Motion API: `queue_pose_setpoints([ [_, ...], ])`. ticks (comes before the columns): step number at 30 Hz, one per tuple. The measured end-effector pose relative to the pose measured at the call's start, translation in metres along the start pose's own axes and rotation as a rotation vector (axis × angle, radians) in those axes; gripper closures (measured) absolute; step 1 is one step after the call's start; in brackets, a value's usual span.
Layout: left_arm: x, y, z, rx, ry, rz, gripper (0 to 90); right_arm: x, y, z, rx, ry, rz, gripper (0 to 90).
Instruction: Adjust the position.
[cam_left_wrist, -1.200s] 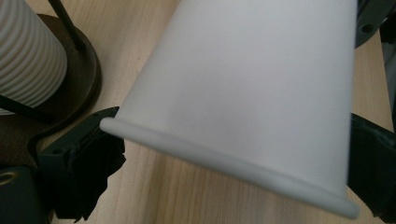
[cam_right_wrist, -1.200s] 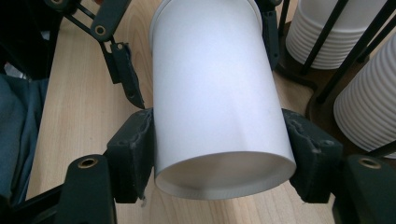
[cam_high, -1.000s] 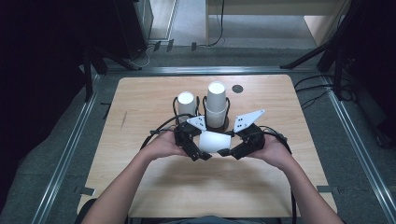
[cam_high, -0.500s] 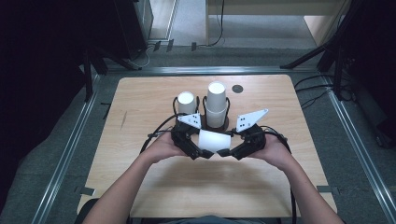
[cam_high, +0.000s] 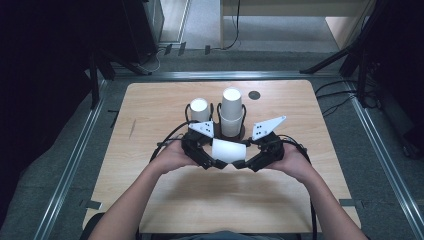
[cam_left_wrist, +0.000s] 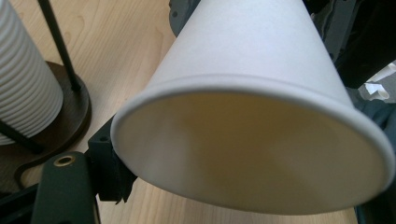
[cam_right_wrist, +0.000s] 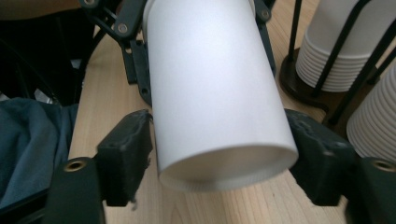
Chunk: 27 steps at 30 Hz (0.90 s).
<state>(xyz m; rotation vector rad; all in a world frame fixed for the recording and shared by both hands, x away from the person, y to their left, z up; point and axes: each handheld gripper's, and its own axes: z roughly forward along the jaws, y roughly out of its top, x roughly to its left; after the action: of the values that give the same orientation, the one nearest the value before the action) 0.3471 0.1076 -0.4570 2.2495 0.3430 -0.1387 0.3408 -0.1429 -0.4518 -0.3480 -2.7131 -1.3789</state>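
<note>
Since the earlier frame, right gripper jaws have just been opening and stand slightly off the white paper cup; left gripper jaws have just been closing, pressing the cup's rim end; cup lies level above the table, before the cup stacks.

Black hand-held grippers w/ grey triangular plates, brass screws, black cables.

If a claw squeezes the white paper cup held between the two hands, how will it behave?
The paper cup looks thin-walled and empty, so it is probably very light and would likely dent under a hard squeeze. Its smooth, tapered side may slip between pads. Laid on the table, it would probably roll in a curve.
</note>
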Motion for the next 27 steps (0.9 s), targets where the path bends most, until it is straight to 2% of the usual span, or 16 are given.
queue_pose_setpoints([
  [3, 0.003, 0.000, -0.009, -0.004, 0.003, -0.017, 20.8, 0.000, -0.001, 0.000, 0.009, -0.012, -0.006, 24.8],
  [8, 0.002, 0.006, -0.021, 0.016, 0.041, 0.003, 20.8, -0.002, -0.002, 0.002, 0.030, -0.036, -0.001, 24.5],
  [11, 0.002, 0.011, -0.025, 0.049, 0.061, 0.017, 20.8, -0.002, -0.003, 0.005, 0.051, -0.050, -0.003, 24.5],
  [20, 0.005, 0.017, -0.022, 0.157, 0.089, 0.048, 20.9, -0.004, -0.004, 0.010, 0.072, -0.081, -0.013, 24.4],
  [22, 0.005, 0.018, -0.020, 0.180, 0.114, 0.051, 20.8, -0.004, -0.004, 0.010, 0.076, -0.085, -0.016, 24.3],
  [27, 0.008, 0.016, -0.014, 0.225, 0.115, 0.026, 20.8, -0.003, -0.004, 0.012, 0.084, -0.093, -0.032, 24.9],
])
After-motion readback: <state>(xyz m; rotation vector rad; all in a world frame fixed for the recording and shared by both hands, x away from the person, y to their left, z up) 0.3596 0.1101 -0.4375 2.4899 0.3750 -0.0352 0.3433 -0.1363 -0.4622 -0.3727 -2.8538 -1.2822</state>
